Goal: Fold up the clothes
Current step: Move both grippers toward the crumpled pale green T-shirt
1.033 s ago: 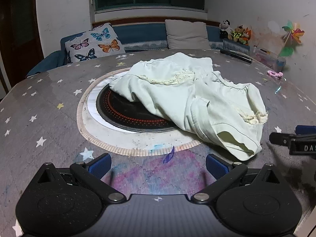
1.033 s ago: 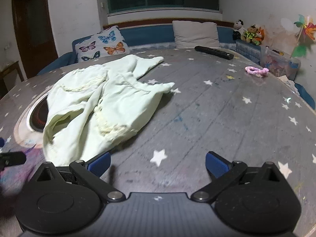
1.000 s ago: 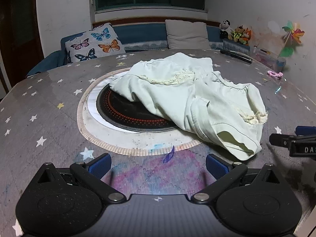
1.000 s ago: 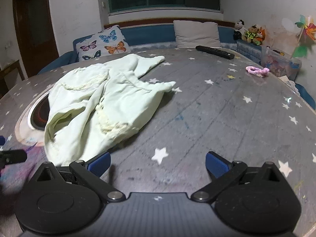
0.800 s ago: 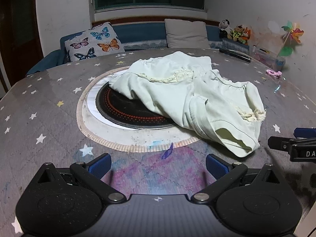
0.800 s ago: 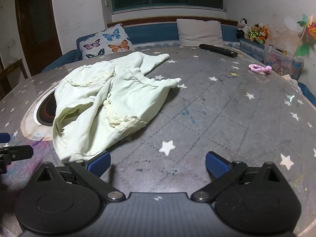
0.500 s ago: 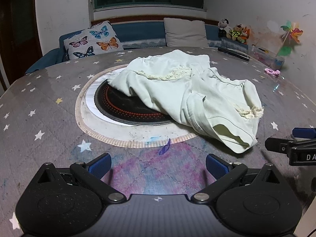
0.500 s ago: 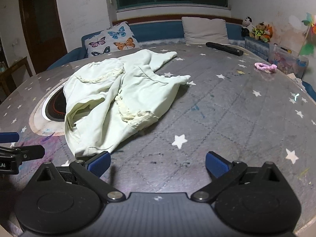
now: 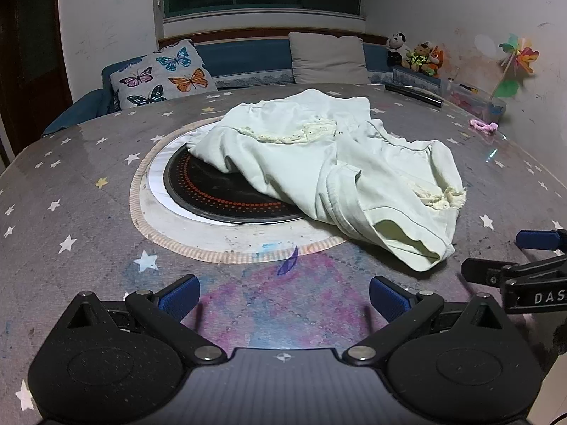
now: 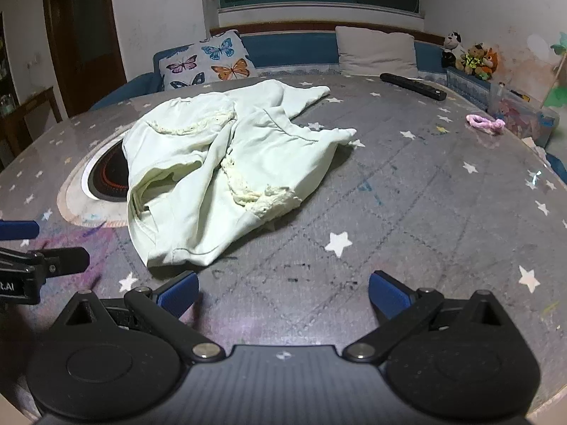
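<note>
Pale green garment lies crumpled on the star-printed grey surface, its far-left part draped over a black round hob set in a white ring. Left gripper hovers above a pink-stained patch, short of the garment's near hem, jaws wide apart and empty. Right gripper hangs just beside it, its left blue pad close to the hem, jaws likewise spread with nothing between. A remote and a pink tie lie well apart from the garment.
</note>
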Available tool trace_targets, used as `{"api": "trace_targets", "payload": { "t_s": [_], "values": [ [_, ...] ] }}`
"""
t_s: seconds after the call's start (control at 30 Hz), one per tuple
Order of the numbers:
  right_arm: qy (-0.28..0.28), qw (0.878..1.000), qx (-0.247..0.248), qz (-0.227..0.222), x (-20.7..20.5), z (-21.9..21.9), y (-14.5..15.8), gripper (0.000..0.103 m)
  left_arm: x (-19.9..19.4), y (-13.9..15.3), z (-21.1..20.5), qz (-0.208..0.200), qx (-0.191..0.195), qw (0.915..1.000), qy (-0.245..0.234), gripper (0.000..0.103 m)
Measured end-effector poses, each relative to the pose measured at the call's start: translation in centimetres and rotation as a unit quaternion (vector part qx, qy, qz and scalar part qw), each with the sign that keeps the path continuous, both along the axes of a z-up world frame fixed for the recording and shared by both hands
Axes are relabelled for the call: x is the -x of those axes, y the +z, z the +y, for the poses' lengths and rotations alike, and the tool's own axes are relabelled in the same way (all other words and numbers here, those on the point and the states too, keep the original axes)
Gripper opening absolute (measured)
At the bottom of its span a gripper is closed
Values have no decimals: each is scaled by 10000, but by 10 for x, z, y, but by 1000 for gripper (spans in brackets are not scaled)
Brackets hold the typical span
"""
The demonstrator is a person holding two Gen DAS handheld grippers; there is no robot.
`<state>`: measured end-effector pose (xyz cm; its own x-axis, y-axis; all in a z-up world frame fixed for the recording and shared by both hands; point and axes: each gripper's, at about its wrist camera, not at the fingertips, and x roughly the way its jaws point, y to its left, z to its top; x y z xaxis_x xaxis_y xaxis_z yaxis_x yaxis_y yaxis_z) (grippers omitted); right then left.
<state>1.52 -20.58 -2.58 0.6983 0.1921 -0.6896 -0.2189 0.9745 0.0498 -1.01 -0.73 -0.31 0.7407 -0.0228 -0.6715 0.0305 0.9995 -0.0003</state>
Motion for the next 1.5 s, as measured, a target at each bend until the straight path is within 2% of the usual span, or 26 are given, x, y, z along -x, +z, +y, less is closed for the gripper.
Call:
{"api": "trace_targets", "payload": {
  "t_s": [0.27,0.7,1.5],
  "values": [
    [41,9998,218,9,1,6,-2,103,-2,-2,-3,35,14,10000,-58,103],
    [17,9997,258,29,1,7,-3,103,-11,-3,-10,96,15,9998,-160,103],
    [164,9996,127,-167,-11,12,7,103,-39,3,-9,114,-1,9998,-138,103]
  ]
}}
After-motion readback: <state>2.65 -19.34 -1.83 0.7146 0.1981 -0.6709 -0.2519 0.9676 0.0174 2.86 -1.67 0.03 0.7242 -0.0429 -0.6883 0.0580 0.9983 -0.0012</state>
